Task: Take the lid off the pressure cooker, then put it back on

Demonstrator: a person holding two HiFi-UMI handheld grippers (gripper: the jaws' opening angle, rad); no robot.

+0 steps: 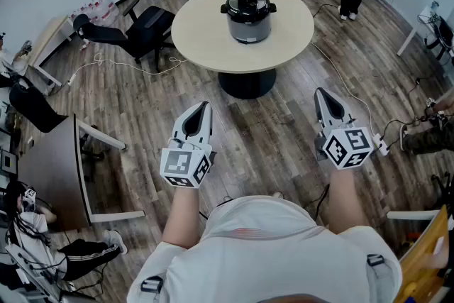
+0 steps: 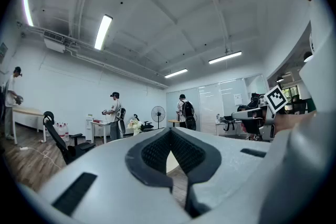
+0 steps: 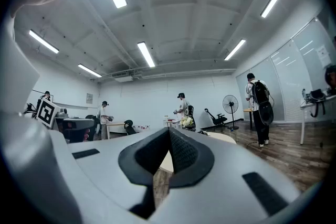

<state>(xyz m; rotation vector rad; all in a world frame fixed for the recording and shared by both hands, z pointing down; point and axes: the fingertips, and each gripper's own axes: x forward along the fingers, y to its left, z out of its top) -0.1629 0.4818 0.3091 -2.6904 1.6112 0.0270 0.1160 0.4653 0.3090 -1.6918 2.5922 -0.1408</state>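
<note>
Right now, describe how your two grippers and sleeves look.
The left gripper and right gripper are light grey tapered shells with black ribbed pads lining the jaws. Each carries a white cube of black square markers. The T-shirt is white and short-sleeved.

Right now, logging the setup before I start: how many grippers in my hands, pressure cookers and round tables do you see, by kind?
Grey two-jaw grippers: 2, left gripper and right gripper, both shut.
Grey metal pressure cooker, black lid on: 1.
Round beige wooden table: 1.
Total: 4.
</note>
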